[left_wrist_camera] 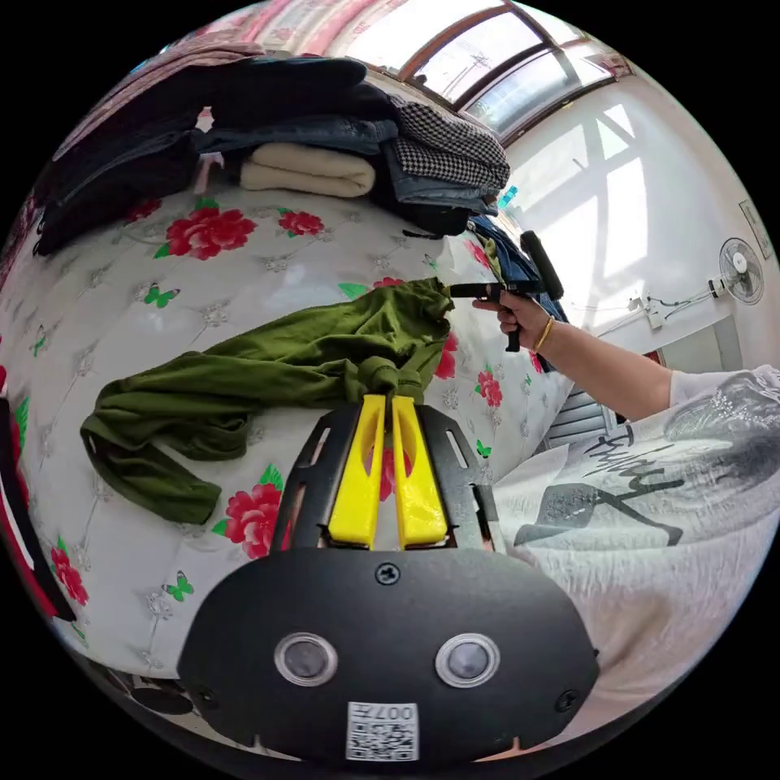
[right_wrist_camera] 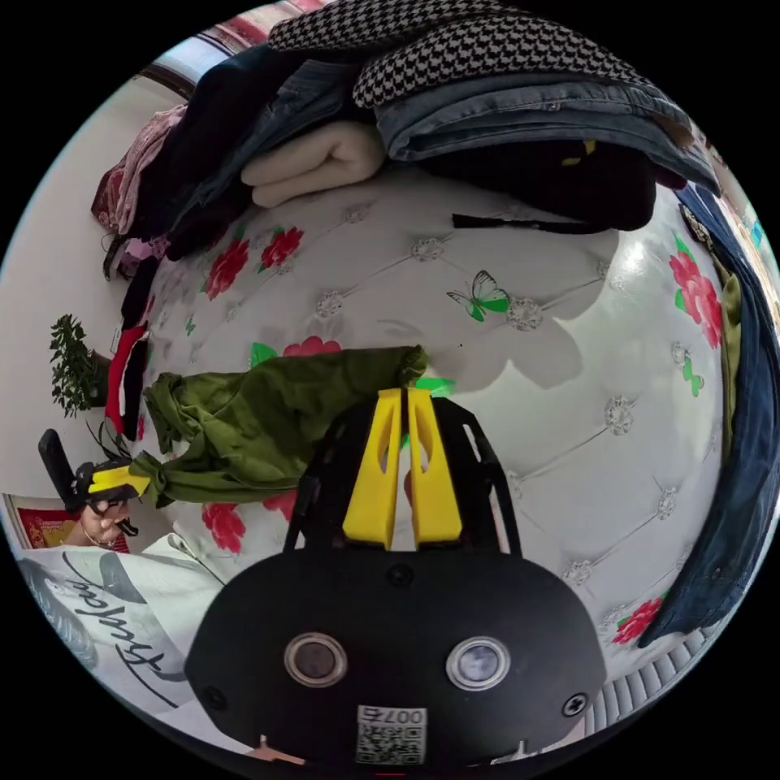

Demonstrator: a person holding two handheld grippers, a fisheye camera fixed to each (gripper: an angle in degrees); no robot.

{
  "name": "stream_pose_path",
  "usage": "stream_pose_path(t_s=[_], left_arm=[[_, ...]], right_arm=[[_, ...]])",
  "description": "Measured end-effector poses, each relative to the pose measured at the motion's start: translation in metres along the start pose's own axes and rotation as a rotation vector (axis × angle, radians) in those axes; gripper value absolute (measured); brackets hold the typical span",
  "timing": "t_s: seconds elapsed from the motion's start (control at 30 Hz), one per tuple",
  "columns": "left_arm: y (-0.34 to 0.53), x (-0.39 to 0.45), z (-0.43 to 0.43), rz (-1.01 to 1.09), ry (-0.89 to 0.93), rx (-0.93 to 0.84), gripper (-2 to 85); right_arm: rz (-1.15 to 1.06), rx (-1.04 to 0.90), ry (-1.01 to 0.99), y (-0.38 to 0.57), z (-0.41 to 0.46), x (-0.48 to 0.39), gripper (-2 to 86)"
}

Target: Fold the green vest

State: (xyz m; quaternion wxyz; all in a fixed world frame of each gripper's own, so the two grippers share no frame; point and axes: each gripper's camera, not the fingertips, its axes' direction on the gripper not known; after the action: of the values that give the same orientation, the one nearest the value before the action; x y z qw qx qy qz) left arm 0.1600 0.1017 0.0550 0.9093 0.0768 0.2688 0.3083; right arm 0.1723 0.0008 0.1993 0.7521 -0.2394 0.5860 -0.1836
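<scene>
While I held both tools out over the bed, the left gripper had its yellow jaws pressed together on a bunched knot of the green vest. In the right gripper view the right gripper was likewise clamped, its jaw tips pinching the far corner of the vest. My right hand wrapped the black handle, forearm stretched level, a thin gold bracelet at the wrist. Between the two grips the vest lay stretched and rumpled across the quilted cover, soft matte jersey in loose folds, one end trailing in a limp loop. The cover was glossy, tufted white, printed with red roses and green butterflies. Behind it sat a stack of folded clothes: denim, houndstooth, a cream knit.
</scene>
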Motion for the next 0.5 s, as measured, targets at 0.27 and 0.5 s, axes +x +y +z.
stream_pose_path(t_s=[0.27, 0.5], left_arm=[[0.054, -0.038, -0.146, -0.132, 0.064, 0.487, -1.0], [0.099, 0.021, -0.283, 0.194, 0.187, 0.912, -1.0]], right_arm=[[-0.096, 0.649, -0.436, 0.107, -0.182, 0.001, -0.2], [-0.361, 1.065, -0.441, 0.242, -0.316, -0.04, -0.2]])
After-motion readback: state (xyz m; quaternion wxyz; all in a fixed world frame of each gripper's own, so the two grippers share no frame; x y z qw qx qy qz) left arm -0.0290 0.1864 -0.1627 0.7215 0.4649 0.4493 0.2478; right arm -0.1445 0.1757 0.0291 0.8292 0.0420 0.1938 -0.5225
